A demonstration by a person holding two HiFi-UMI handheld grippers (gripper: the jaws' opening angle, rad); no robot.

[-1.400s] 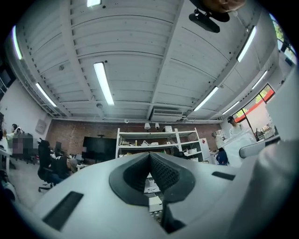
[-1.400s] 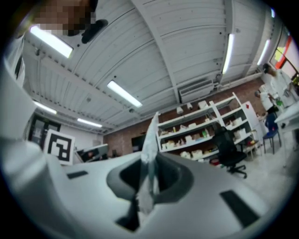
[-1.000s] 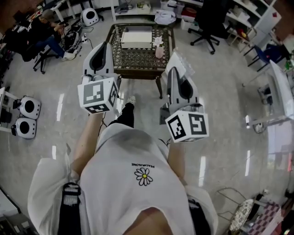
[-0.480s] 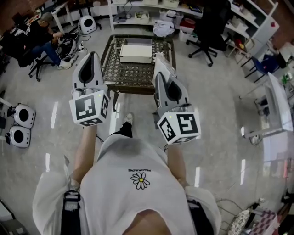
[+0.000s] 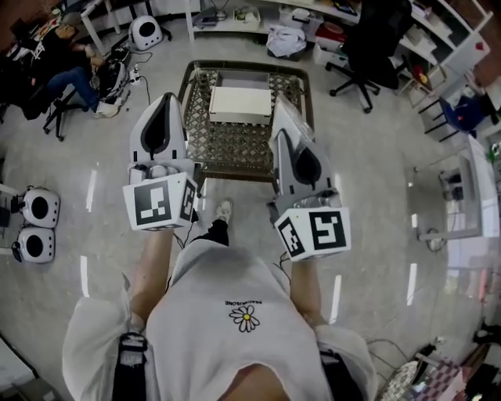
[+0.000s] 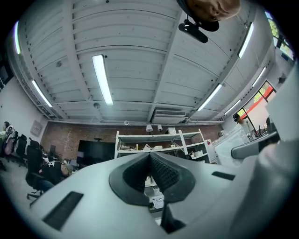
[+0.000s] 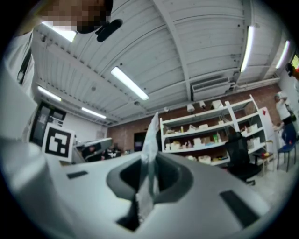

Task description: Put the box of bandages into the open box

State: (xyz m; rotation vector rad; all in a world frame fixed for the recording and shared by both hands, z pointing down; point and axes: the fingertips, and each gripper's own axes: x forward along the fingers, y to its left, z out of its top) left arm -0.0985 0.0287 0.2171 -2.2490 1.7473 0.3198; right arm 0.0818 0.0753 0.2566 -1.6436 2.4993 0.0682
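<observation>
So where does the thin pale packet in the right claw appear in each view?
Head view: thin pale packet sticks forward from the right claw, over the table.
Left gripper view: perhaps the pale shape at the right edge; unsure.
Right gripper view: centre, edge-on, pinched.
Shared landmark: white shelves.

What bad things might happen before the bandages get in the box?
1. The right gripper pinches the bandage box low down, with much of it sticking out, so it might slip and fall on the floor.
2. The open box sits at the far end of the table, so a drop made too soon may land on the tabletop instead.
</observation>
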